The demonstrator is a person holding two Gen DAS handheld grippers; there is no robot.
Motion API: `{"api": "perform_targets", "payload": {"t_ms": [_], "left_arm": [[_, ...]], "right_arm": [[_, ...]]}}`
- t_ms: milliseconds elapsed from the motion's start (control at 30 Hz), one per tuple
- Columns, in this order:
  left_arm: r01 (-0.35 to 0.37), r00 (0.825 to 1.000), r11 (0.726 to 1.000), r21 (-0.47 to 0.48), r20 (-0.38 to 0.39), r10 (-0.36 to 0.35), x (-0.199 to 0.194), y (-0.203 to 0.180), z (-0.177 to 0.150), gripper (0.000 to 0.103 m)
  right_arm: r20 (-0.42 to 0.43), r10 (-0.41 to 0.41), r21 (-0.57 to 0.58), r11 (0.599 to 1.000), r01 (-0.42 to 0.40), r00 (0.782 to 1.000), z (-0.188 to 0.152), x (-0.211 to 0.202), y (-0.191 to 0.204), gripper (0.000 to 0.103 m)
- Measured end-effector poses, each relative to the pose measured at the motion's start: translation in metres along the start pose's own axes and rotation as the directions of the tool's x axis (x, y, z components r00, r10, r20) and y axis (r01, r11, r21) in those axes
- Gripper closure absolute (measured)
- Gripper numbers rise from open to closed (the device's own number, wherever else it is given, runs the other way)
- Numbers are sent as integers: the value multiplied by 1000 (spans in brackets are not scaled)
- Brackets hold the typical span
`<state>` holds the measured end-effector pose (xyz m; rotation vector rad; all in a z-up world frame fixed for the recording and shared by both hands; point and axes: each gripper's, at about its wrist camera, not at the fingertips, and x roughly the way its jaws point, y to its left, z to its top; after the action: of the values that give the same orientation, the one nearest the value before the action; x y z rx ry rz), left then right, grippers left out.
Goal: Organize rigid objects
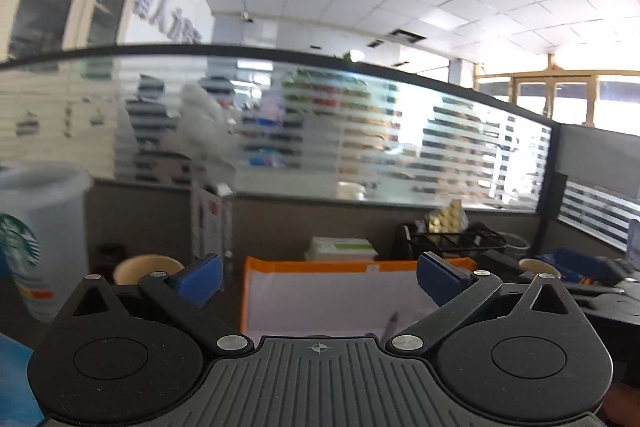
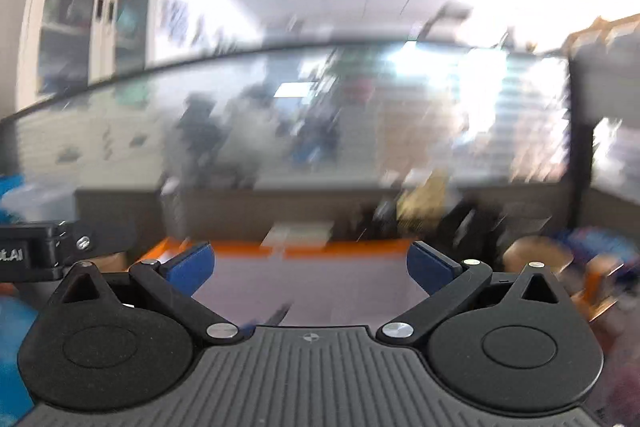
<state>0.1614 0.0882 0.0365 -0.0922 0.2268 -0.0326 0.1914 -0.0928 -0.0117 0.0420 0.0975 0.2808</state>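
Grippers level over orange-edged folder, left gripper fingers wide, right gripper fingers wide, empty.

Black ribbed claw body, blue pads, silver screws.

the left gripper is matt black plastic with a ribbed top, bright metal pins and blue rubbery pads. ahead of it lies a glossy clear folder edged in orange. to its left stands a frosted plastic cup; beyond, a black wire rack and striped frosted glass.
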Motion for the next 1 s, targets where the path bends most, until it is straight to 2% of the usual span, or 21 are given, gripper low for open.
{"api": "perform_targets", "payload": {"t_ms": [67,133,233,367,500,600,733,1000], "left_arm": [[-32,999,999,21,10,32,-4,-2,3,0],[-38,999,999,26,14,38,-6,-3,6,0],[-38,999,999,28,16,38,-7,-4,7,0],[-80,997,995,62,1,80,-4,-7,3,0],[-106,994,993,56,-27,108,2,-5,-2,0],[-134,991,990,49,36,132,-5,-4,-7,0],[-99,995,995,35,28,98,-7,-1,-5,0],[-103,995,994,35,8,103,-4,-1,-7,0]], "right_arm": [[63,-19,43,999,16,998,-3,-9,-3,0],[89,-23,95,995,14,996,-6,-11,-8,0],[48,8,138,990,-14,999,-10,-5,-14,0],[-20,16,119,993,-14,1000,-16,5,-12,0],[-18,9,89,996,-7,1000,-20,1,-8,0],[-15,-7,70,998,8,1000,-22,0,-7,0],[-21,-8,73,997,10,1000,-23,1,-8,0],[-33,-13,57,998,14,999,-25,3,-6,0]]}}
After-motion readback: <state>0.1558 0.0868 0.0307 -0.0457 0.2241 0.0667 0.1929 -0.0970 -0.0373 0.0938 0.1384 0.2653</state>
